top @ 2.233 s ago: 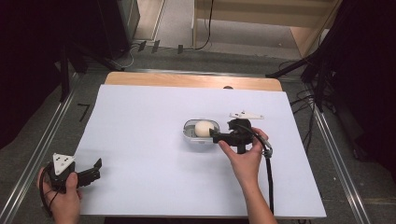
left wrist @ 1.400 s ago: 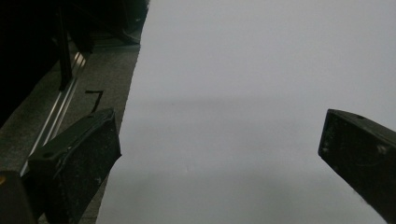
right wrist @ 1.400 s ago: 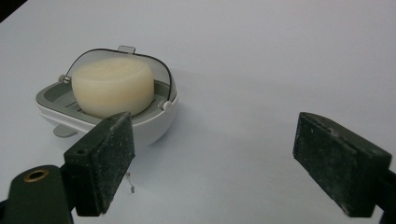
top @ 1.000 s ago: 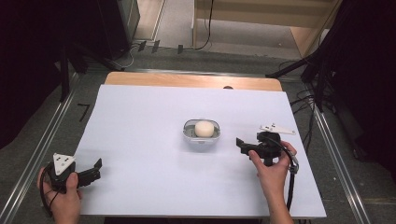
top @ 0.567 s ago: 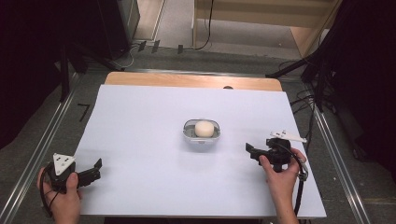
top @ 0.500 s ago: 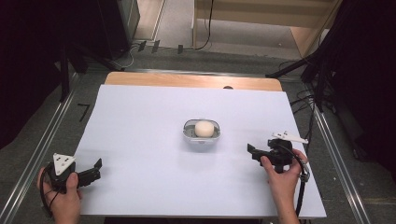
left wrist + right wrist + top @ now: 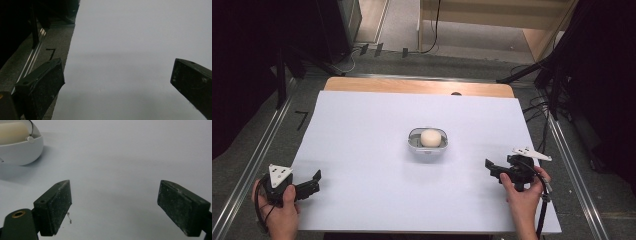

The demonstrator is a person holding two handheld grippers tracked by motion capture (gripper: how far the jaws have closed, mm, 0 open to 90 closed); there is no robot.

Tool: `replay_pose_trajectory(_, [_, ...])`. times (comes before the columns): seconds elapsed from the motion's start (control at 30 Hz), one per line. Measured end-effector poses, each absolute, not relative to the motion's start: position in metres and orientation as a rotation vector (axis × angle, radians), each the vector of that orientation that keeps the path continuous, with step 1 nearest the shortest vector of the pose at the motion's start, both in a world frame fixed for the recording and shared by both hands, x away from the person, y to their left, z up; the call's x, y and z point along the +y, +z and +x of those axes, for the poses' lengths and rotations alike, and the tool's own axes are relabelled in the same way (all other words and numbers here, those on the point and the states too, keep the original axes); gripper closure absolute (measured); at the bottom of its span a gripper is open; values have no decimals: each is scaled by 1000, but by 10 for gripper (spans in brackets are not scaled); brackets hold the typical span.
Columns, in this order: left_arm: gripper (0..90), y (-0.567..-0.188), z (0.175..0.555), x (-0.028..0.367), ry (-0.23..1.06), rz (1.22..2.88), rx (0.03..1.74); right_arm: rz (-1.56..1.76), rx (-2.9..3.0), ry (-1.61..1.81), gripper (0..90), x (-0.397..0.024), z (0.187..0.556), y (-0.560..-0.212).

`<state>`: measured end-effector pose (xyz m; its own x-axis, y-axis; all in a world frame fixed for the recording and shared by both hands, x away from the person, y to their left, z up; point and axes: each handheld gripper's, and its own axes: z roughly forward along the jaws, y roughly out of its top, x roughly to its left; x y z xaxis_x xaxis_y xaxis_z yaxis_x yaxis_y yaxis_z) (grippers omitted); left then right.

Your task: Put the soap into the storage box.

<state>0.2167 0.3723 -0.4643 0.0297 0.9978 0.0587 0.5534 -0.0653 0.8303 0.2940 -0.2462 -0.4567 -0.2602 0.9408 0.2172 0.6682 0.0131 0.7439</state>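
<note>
Covering the table, the white sheet (image 7: 362, 150) carries one small bowl (image 7: 427, 148) at its middle, a pale round ball (image 7: 431, 138) lying inside it. The placing looks done. The right gripper (image 7: 492, 167), jaws wide and empty, sits near the bowl's right; the left gripper (image 7: 312, 184) rests open at the near corner.

Lab, black curtains (image 7: 607, 75), floor cables (image 7: 532, 107)

Cream ball (image 7: 430, 137), pale grey bowl (image 7: 414, 145), white table sheet (image 7: 362, 150), black tongs (image 7: 492, 169)
</note>
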Motion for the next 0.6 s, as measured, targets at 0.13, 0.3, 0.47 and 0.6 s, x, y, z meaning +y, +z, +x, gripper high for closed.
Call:
replay_pose_trajectory(0.13, [0,-464,217,373,909,1686,1585,1658,1947,1105,127,-252,291,-459])
replay_pose_trajectory(0.3, [0,-464,217,372,909,1686,1586,1668,1933,1102,127,-262,286,-462])
replay_pose_trajectory(0.47, [0,-464,217,372,910,1688,1585,1672,1922,1095,127,-271,281,-465])
replay_pose_trajectory(0.6, [0,-464,217,372,909,1687,1585,1679,1912,1083,127,-279,277,-466])
